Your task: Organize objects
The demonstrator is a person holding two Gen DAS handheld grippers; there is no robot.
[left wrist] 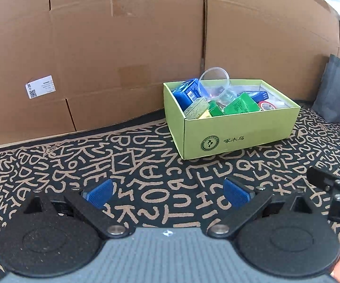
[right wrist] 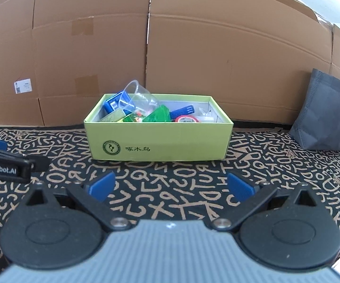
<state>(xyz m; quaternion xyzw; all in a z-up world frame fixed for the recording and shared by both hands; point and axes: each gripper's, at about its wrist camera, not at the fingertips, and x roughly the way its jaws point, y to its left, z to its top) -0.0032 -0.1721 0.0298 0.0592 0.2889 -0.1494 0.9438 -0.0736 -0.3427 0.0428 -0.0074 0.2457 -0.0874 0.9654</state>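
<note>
A lime-green cardboard box (left wrist: 238, 129) (right wrist: 160, 139) stands on a black mat with tan letters, in front of both grippers. Inside lie a clear plastic cup (left wrist: 213, 82) (right wrist: 138, 97) tipped on its side, blue packets (left wrist: 186, 90) (right wrist: 113, 103), green packets (left wrist: 239, 105) (right wrist: 158, 115) and a red-rimmed roll of tape (left wrist: 266, 105) (right wrist: 187, 118). My left gripper (left wrist: 168, 194) is open over bare mat, short of the box, with nothing between its blue pads. My right gripper (right wrist: 170, 187) is open too, empty, facing the box's long side.
Tall brown cardboard cartons (left wrist: 122, 47) (right wrist: 193, 59) form a wall right behind the box. A grey fabric bag (left wrist: 337, 89) (right wrist: 328, 110) stands at the right. The other gripper shows at each view's edge: the right one (left wrist: 335, 186), the left one (right wrist: 2, 162).
</note>
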